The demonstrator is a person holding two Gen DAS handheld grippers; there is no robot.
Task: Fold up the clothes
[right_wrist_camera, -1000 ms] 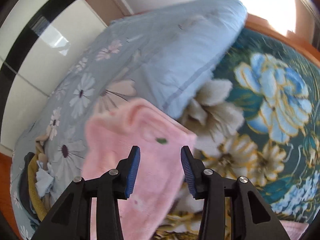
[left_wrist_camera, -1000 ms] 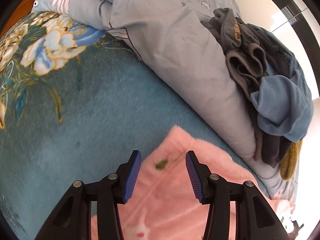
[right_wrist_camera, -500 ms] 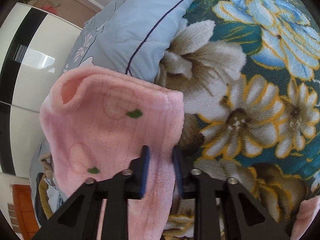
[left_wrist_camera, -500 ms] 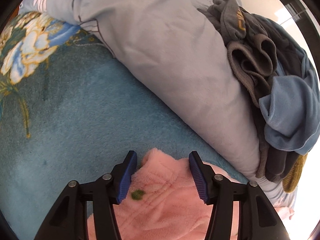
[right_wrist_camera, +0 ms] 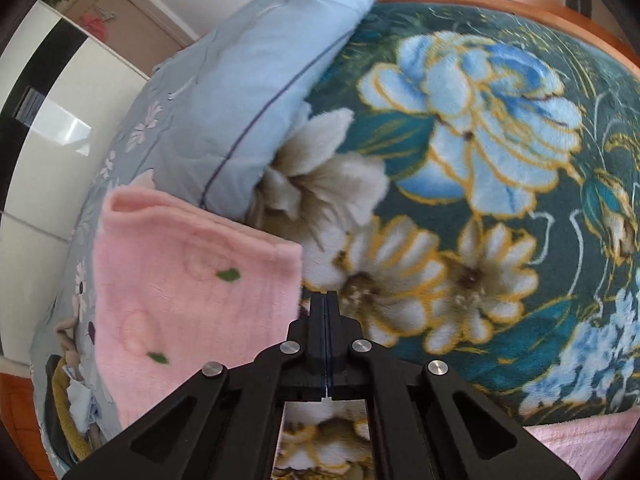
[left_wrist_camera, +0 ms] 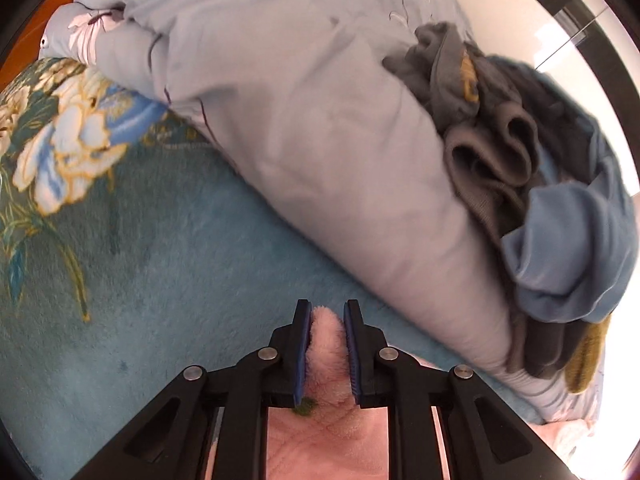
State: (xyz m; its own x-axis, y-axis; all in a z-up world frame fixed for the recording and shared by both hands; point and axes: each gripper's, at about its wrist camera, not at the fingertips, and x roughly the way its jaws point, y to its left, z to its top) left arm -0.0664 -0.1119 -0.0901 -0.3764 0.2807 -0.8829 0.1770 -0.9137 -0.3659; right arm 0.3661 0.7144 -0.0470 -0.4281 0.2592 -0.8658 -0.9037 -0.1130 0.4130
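A pink fleece garment (right_wrist_camera: pixel 192 292) with small green leaf marks hangs lifted above the floral bed blanket (right_wrist_camera: pixel 460 160). My left gripper (left_wrist_camera: pixel 326 316) is shut on a bunched fold of the pink garment (left_wrist_camera: pixel 328 360), low over the teal blanket (left_wrist_camera: pixel 160 280). My right gripper (right_wrist_camera: pixel 325 300) has its jaws pressed fully together at the garment's right edge; the cloth sits just left of the fingertips, and I cannot tell whether any of it is pinched.
A rolled light-blue quilt (left_wrist_camera: pixel 300 120) lies across the bed, also in the right wrist view (right_wrist_camera: pixel 260 100). A heap of grey and blue clothes (left_wrist_camera: pixel 540 200) rests on it. A wardrobe (right_wrist_camera: pixel 60 120) stands behind.
Both grippers went from open to shut. The left closed on a fold of the pink garment. The right closed at its edge, and the garment now hangs to its left.
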